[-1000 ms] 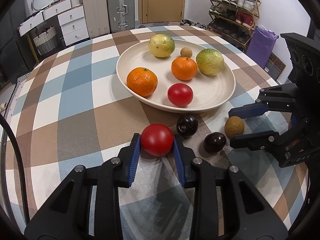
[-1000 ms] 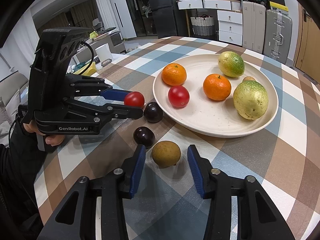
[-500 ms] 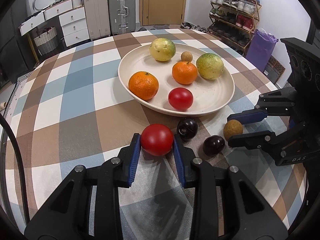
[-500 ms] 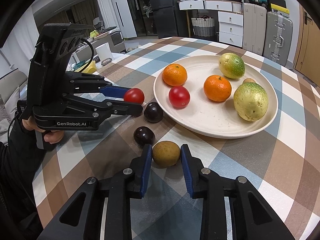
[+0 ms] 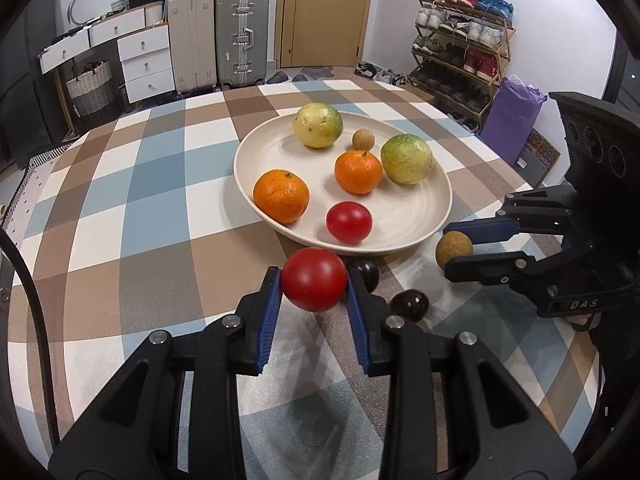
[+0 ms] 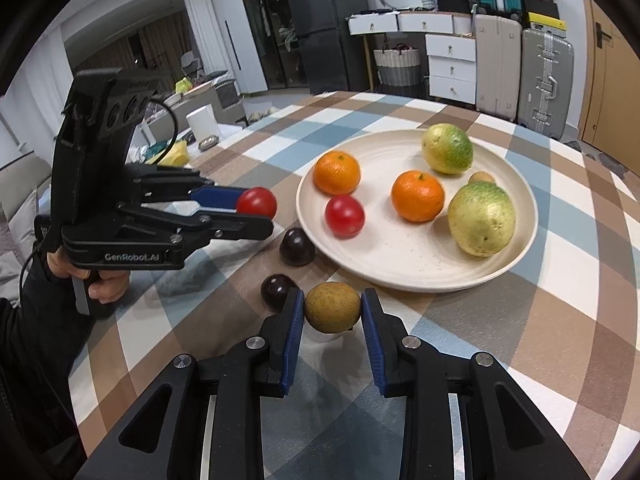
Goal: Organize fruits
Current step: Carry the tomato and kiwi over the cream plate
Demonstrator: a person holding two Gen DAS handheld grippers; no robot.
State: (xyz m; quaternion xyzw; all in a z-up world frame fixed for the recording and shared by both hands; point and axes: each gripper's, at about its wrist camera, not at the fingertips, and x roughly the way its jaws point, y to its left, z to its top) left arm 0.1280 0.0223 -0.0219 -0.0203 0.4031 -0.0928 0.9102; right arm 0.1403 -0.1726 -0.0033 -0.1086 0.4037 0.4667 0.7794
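Step in hand: carrying loose fruit to wide cream ceramic plate [image 5: 434, 184] on checked bench [image 5: 120, 220].

Left hand-held gripper [image 5: 314, 282] clenched on glossy red tomato [image 5: 314, 279], raised near plate rim.

Right hand-held gripper [image 6: 333, 312] clamped on round brown-yellow fruit [image 6: 332, 307], low over bench.

Two dark purple plums [image 6: 297, 246] on bench beside plate.

Next, likely: carry over rim, lower, release gently; round fruit may roll.

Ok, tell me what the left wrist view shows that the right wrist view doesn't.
Only the left wrist view shows the shoe rack, the purple bag and the right gripper from the side, shut on the brown fruit. Only the right wrist view shows the fridge and the hand holding the left gripper. Both show the plate, the red tomato held by the left gripper, two dark plums and the suitcases.
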